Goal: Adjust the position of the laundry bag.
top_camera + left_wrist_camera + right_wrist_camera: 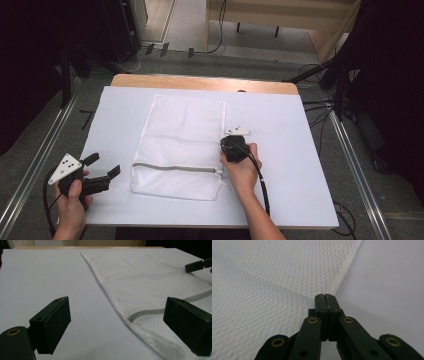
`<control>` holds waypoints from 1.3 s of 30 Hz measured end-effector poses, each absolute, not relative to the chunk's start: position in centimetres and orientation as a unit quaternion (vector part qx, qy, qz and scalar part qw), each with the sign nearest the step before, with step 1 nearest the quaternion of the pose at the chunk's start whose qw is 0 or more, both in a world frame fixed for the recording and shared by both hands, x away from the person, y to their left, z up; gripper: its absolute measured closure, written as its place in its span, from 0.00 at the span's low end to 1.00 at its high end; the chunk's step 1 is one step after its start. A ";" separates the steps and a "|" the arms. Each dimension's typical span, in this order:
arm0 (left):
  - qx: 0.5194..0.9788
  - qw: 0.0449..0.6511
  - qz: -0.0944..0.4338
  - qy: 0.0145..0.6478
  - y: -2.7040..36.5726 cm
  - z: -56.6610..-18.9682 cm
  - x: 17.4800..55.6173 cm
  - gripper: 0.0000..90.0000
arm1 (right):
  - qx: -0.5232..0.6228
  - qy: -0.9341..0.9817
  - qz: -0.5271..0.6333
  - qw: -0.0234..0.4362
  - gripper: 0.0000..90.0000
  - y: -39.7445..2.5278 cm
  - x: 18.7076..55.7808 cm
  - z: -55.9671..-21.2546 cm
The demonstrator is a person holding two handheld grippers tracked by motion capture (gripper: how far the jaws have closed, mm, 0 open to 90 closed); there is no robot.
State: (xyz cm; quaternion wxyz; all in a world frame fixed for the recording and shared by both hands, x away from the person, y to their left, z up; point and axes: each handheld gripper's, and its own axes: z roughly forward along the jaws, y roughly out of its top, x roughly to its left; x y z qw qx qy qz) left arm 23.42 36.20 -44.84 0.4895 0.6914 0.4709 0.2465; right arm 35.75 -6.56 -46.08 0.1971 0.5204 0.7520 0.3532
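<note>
Across the middle of the white table (300,165) lies a mesh laundry bag (185,135), spread flat with its grey zipper (175,167) toward the near edge. The right gripper (231,142) is clenched on the bag's right edge, apparently to pin or tension it, while the left gripper (106,166) waits released near the near-left corner, facing the zipper's end.

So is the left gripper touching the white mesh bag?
Apart. In the high view, the left gripper is open over bare table, with a clear strip before the mesh bag.
</note>
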 end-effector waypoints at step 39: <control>0.701 0.497 0.236 0.454 30.9 -44.0 22.1 0.09 | 0.522 0.709 0.444 0.166 0.54 -18.5 25.9 -46.1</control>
